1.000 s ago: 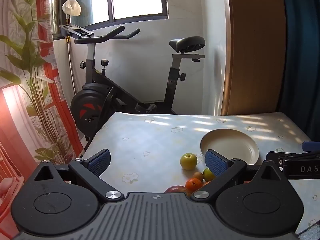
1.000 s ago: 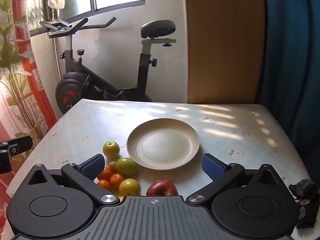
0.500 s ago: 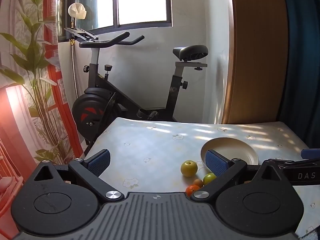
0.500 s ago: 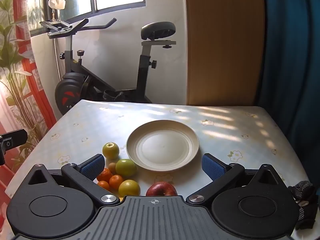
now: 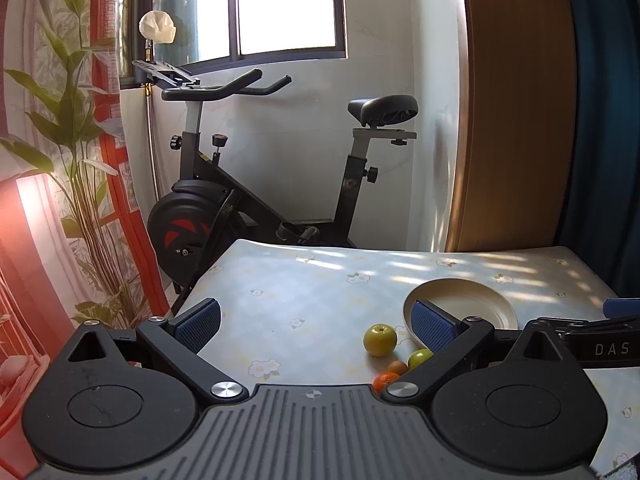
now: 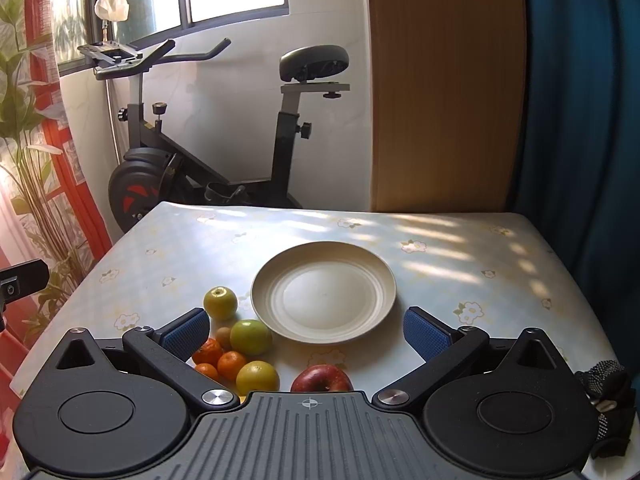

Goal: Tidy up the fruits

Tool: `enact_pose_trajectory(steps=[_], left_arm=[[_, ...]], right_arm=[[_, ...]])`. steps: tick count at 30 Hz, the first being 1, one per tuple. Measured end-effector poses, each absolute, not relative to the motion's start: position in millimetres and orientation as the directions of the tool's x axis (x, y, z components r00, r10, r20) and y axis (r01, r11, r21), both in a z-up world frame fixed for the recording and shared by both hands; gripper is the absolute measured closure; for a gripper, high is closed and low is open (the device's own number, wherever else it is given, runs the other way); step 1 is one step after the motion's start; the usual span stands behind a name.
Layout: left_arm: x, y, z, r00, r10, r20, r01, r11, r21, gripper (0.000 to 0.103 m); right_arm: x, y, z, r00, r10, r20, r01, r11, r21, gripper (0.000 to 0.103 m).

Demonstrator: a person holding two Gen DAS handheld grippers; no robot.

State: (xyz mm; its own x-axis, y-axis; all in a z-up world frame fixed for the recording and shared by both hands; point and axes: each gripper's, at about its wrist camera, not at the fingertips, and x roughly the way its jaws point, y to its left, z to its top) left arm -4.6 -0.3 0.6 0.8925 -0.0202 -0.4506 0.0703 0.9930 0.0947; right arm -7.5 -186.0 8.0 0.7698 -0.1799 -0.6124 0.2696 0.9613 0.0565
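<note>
Left claw [image 5: 316,322]: wide open, nothing in it. It is up above the left part of the counter, well apart from the fruit.
Counter [image 6: 440,248]: it has a pale cloth with little flowers on it. Sun stripes lie across the far side.
Exercise bike [image 6: 192,148]: black, it stands behind the counter under the window.
Yellow-green apple [image 6: 220,302]: it sits alone on the counter, just left of the plate and farthest back of the fruit. The left view shows it too, between the two blue pads.
Three small oranges [image 6: 218,360]: they are bunched close together at the near left of the fruit pile, right by the blue left pad of the right claw.
Brown fruit [image 6: 224,335]: small and round, tucked between the oranges and the green apple. I cannot tell what kind it is.
Green apple [image 6: 251,337]: it sits just beside the near left rim of the plate.
Yellow apple [image 6: 257,377]: it is near the camera, in front of the green apple.
Red apple [image 6: 322,378]: closest to the camera, partly hidden by the claw body.
Plate [image 6: 276,280]: round, cream and bare inside. It sits in the middle of the counter.
Right claw [image 6: 306,332]: wide open, nothing in it. It is up above the near edge, with the fruit and plate in front.
Black glove [image 6: 608,396]: it lies at the near right edge of the counter.
</note>
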Motion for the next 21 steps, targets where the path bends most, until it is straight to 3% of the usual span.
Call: enact_pose_trajectory(steps=[21], left_arm=[[-7.2, -1.1, 2.7, 0.892, -0.024, -0.451, 0.071, 0.993, 0.089, 0.001]], right_arm=[[-11.1, -187.2, 10.6, 0.776, -0.192, -0.601, 0.278, 0.959, 0.053, 0.000]])
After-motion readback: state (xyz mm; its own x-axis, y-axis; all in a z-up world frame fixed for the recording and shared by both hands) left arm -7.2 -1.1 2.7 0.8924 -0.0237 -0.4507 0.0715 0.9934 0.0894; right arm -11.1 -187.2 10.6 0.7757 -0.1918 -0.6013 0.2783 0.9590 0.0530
